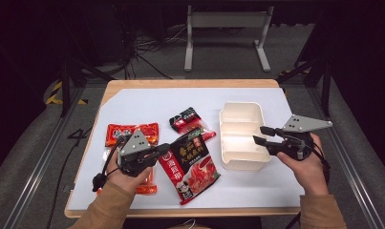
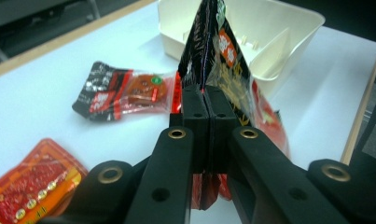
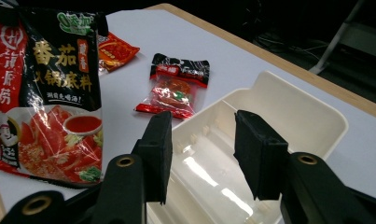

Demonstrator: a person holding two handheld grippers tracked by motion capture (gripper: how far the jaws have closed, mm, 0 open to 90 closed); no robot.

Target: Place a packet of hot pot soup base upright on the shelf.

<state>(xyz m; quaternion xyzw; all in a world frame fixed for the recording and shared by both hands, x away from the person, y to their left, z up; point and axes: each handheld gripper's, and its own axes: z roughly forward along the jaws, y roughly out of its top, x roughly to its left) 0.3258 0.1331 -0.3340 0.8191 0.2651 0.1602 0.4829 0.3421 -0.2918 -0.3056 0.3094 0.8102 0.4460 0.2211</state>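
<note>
Left gripper (image 2: pixel 206 105): jaws pinch the hotpot soup packet (image 1: pixel 190 164), lifted by the white box (image 1: pixel 240 134).
Right gripper (image 3: pixel 202 149): jaws spread over box.
Tip: lift packet higher, drop it inside.

Large pouch (image 1: pixel 192 164): glossy printed plastic film, crinkled.
Small sachet (image 1: pixel 187 121): shiny, partly clear plastic.
Divided tray (image 1: pixel 228 117): smooth cream plastic, faint sheen.
Worktop (image 1: pixel 190 84): pale wood edge, matt white sheet.
Left hand-held gripper (image 2: pixel 208 100): matt black plastic, brass-coloured rivets.
</note>
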